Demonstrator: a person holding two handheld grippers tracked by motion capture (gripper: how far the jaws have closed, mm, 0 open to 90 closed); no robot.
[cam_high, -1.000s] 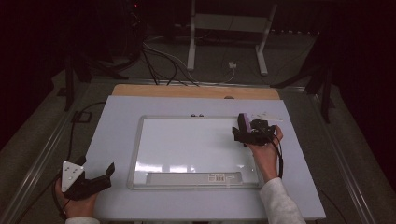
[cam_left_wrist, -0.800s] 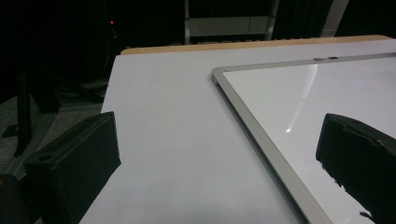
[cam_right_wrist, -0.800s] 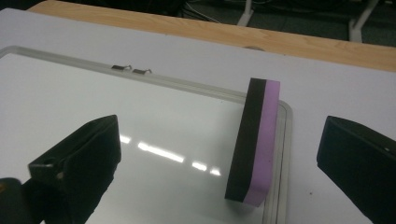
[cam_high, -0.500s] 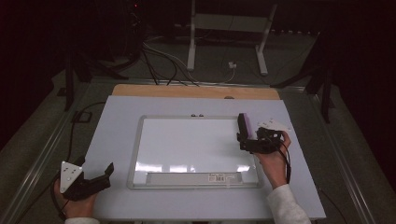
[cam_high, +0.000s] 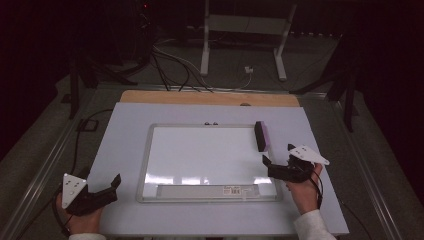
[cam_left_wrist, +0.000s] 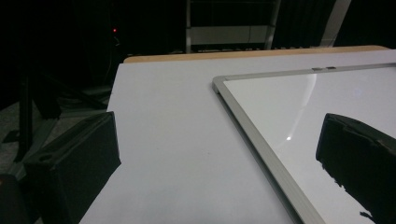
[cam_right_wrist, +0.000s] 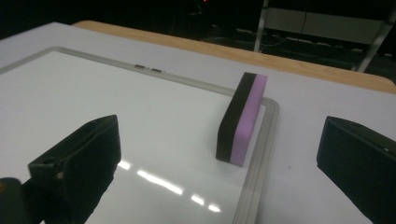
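Note:
A black and purple eraser (cam_high: 262, 135) stands on its edge at the far right corner of the whiteboard (cam_high: 205, 155), against the frame. My right gripper (cam_high: 270, 168) sits just nearer than it, open, apart from the eraser. In the right gripper view the eraser (cam_right_wrist: 243, 119) rises between and beyond the spread jaws of the right gripper (cam_right_wrist: 219, 140). My left gripper (cam_high: 113, 187) rests open at the table's near left, off the board. In the left gripper view the left gripper (cam_left_wrist: 217, 140) holds nothing, with the whiteboard (cam_left_wrist: 299, 102) to its right.
The board lies on a white table top (cam_high: 125, 130) with a wooden strip (cam_high: 200, 97) along the far edge. A pen tray with a label (cam_high: 240, 190) runs along the board's near side. Cables and a metal stand (cam_high: 245, 30) lie on the floor beyond.
The right gripper has opened, let go of the eraser and drawn back toward the person. The eraser stays standing at the board's right edge. The left gripper has not moved.

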